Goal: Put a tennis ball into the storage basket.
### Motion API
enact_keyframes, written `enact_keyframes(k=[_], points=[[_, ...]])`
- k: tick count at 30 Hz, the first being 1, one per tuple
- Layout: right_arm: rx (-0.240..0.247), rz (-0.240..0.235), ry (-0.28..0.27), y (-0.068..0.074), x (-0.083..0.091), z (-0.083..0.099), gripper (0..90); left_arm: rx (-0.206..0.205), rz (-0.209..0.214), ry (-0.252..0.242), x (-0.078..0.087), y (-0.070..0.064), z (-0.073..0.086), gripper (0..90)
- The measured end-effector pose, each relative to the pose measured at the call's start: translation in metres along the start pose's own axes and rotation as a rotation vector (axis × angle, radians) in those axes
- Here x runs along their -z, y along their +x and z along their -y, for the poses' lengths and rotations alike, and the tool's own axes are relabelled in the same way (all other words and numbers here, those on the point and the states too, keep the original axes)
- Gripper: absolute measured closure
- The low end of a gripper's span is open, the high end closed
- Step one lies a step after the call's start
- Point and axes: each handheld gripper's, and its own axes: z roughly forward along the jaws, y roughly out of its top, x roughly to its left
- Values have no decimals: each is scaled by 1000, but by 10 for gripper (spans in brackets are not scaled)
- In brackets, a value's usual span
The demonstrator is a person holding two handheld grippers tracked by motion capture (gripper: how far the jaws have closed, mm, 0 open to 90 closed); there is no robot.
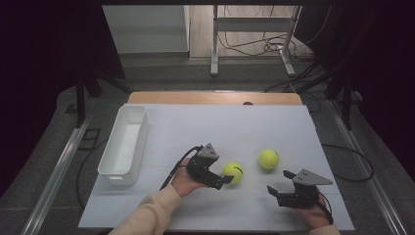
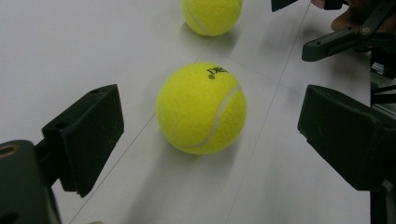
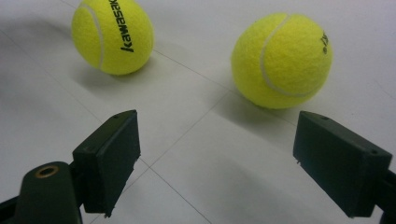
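Left gripper (image 1: 226, 179): jaws wide apart, flanking the near tennis ball (image 1: 233, 172) without contact. Right gripper (image 1: 274, 194): jaws wide, empty, to the right of and nearer the person than that ball. Second tennis ball (image 1: 269, 159): beyond and right of it. White bin (image 1: 123, 145): far left of it.

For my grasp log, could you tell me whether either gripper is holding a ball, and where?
Nothing is held. The left gripper stands open around the nearer tennis ball without touching; the right gripper is open and empty.
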Motion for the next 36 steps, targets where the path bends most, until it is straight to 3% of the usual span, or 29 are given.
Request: enact_keyframes(k=[24, 36], points=[[1, -1, 1, 0, 0, 0, 157, 16, 10, 41, -24, 2, -6, 70], [2, -1, 2, 0, -1, 1, 157, 21, 14, 99, -42, 6, -8, 57]])
